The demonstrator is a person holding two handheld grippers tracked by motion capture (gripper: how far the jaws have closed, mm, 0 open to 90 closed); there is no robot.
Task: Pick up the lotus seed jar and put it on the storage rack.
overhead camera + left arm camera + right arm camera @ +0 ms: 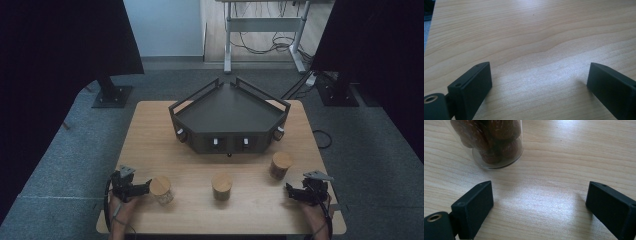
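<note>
Left gripper (146, 187) sits low at the near left corner of the table (150, 135), jaws spread wide with nothing between them, just bare wood grain in the left gripper view (539, 75). Right off its tips, pretty much touching distance in the high view, is the first jar (162, 189) with a wooden lid. Can't tell if it's actually touching.

Right gripper (290, 191) is over at the near right corner, also wide open and holding nothing (539, 197). Ahead of it and a bit to its left stands another jar (491, 142), clear glass packed with dark brown round things, near the left jaw but apart from it. From above that's the jar with the wooden lid (281, 165).

A 3rd jar (221, 186) stands between the 2 grippers, well apart from both.

Beyond all 3 jars, farther from both grippers, is a dark angular tray (200, 107) with railings and small knobs on its front.
</note>
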